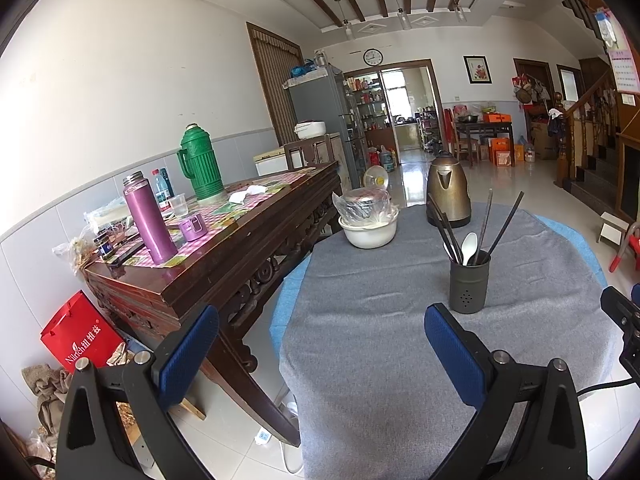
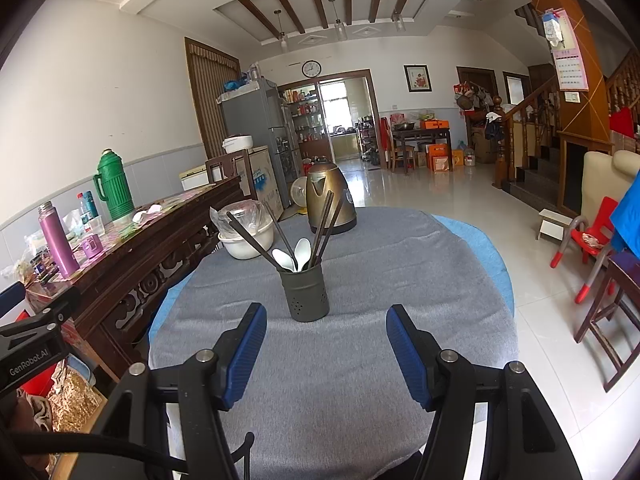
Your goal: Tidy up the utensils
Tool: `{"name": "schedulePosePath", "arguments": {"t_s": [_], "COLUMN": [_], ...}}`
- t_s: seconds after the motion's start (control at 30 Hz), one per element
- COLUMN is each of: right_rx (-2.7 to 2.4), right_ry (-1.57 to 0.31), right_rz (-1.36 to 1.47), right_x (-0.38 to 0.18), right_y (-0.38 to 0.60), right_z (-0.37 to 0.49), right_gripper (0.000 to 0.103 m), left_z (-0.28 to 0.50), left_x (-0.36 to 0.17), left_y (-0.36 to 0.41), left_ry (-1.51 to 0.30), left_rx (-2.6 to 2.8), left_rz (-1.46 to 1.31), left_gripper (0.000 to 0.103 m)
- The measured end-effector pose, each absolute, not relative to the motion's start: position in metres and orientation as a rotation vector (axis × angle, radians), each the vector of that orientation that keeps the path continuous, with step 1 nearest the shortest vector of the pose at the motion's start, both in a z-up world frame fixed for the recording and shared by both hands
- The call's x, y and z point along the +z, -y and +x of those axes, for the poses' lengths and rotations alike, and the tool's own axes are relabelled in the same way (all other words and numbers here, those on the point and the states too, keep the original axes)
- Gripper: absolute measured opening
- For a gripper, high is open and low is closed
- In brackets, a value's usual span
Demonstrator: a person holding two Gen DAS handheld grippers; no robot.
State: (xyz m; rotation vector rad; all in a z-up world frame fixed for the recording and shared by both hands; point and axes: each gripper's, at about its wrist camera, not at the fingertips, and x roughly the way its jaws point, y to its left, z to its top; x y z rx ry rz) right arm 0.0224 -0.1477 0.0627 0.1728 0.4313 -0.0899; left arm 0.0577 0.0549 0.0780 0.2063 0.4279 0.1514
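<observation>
Both your hand-held grippers, left (image 1: 320, 352) and right (image 2: 326, 356), are spread wide and empty. Utensil holder (image 2: 306, 296) with chopsticks (image 2: 326, 224) and spoons (image 2: 298, 254) stands on the worktop (image 2: 360, 380), frame center, just past your right fingertips.

Left gripper (image 1: 320, 344) spread wide — holder (image 1: 469, 285) with chopsticks (image 1: 505, 222), spoon (image 1: 469, 246)

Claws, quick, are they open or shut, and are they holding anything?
Left claw: open, holding nothing.
Right claw: open, holding nothing.
</observation>
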Motion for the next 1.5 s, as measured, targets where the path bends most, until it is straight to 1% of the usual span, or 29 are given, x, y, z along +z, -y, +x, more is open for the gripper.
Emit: {"name": "schedulePosePath", "arguments": {"t_s": [1.5], "right_rx": [-0.084], "right_ry": [-0.43], "right_rz": [0.168], "right_x": [0.0646], "right_y": [0.1448], "right_z": [0.0223], "right_gripper": [0.066], "left_z": [0.0583], "left_x": [0.0758], "left_y": [-0.0573], "left_ry": [-0.44], "left_rx": [0.15], "left_rz": [0.211], "left_gripper": [0.102]}}
